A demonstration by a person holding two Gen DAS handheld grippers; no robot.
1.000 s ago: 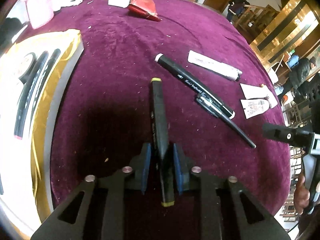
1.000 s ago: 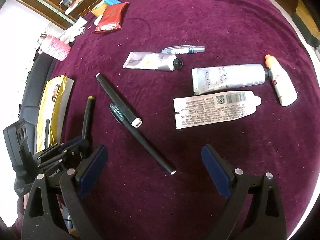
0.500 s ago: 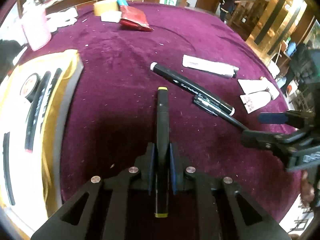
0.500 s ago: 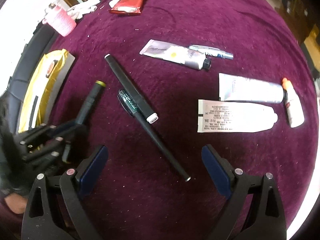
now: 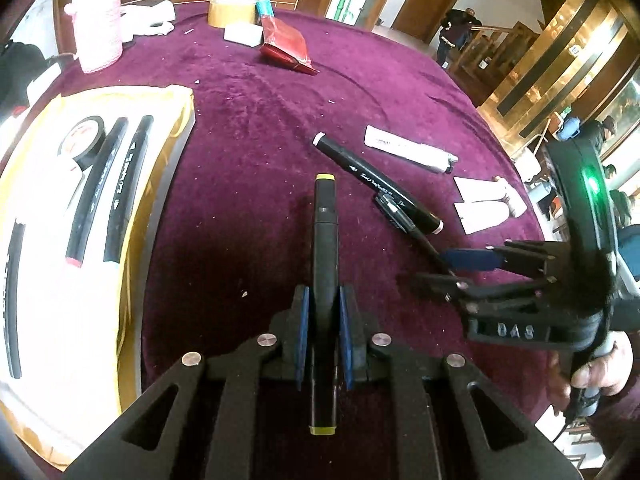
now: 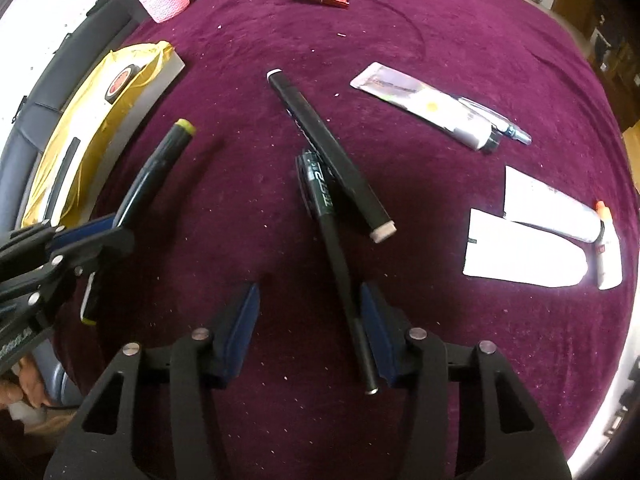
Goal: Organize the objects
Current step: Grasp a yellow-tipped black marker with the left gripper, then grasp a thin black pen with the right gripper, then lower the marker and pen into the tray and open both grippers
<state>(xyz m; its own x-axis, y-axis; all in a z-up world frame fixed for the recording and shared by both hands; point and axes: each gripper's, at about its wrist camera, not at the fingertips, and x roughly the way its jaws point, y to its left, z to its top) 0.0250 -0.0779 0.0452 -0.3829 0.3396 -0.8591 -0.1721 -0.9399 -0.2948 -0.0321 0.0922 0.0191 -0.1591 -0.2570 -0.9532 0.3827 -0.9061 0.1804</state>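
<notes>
Since the earlier frame we are bringing our right gripper [image 6: 310,330], jaws apart, down around the thin black pen [image 6: 338,248] lying at twelve o'clock, while our left gripper [image 5: 323,332] is clamping the yellow-capped marker [image 5: 325,248] above the purple tablecloth [image 5: 260,128].

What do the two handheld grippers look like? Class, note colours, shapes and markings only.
Both the left gripper and right gripper are matte black plastic frames with triangular cut-outs and round silver bolt heads. Each finger carries a flat blue pad. Seen from the left wrist, the right gripper's body shows raised "DAS" lettering and a curved handle with a green light. Bare fingers grip the handle.
</notes>
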